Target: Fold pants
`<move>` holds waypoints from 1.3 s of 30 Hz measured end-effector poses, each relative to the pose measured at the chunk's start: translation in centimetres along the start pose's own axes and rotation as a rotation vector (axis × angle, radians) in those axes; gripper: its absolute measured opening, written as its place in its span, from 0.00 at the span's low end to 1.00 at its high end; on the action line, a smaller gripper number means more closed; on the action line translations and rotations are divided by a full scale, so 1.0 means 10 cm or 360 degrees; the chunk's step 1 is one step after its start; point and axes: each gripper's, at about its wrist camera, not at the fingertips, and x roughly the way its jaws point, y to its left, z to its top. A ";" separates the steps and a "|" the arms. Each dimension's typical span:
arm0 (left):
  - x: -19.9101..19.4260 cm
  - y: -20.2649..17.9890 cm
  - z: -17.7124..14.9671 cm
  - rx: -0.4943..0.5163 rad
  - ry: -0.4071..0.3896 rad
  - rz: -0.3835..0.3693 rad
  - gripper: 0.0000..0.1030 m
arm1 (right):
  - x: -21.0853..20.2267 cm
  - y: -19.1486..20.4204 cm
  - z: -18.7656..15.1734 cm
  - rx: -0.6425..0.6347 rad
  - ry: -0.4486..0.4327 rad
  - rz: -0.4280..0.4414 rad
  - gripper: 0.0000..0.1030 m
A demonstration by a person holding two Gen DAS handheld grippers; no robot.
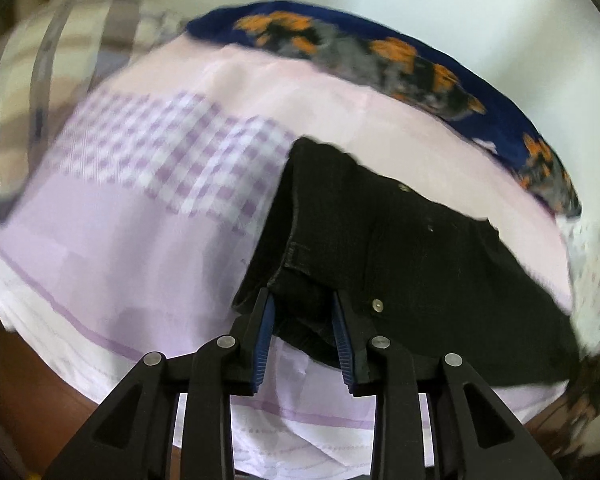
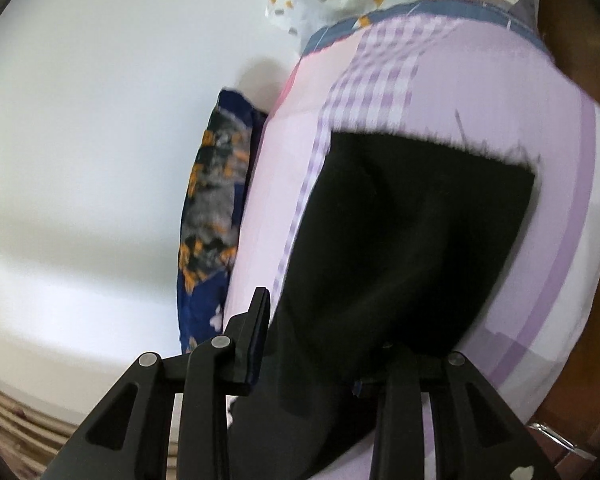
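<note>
Gripping the black denim pants [image 1: 400,248] on the lilac checked bedsheet [image 1: 140,208], our left claw [image 1: 302,320] pinches the waistband between half-closed fingers. Our right claw [image 2: 324,344] seems closed on leg fabric ahead. We judge a fold underway; next, carry both ends together.

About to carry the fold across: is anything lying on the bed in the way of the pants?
Nothing visible. Both grippers, left and right, have the black pants between their fingers, and the lilac sheet beyond looks bare. The navy floral cushion lies along the far edge.

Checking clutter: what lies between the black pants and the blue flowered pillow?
Only bare pink sheet separates pants and pillow, in both views.
</note>
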 end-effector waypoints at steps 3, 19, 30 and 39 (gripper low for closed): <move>0.15 0.14 -0.01 -0.0114 0.0061 0.0013 0.32 | -0.07 -0.06 0.18 0.0002 -0.0056 0.0000 0.31; 0.00 0.36 0.03 -0.0201 -0.0110 0.0184 0.32 | -0.28 -0.33 0.56 -0.0106 -0.0153 -0.0522 0.11; -0.10 -0.16 0.18 0.0059 -0.0287 0.0187 0.34 | 0.55 0.78 0.13 -0.0737 0.0339 -0.0421 0.32; 0.22 -0.70 0.09 0.0216 -0.0171 0.0006 0.35 | 1.78 1.47 -0.77 -0.1206 0.0989 -0.0385 0.45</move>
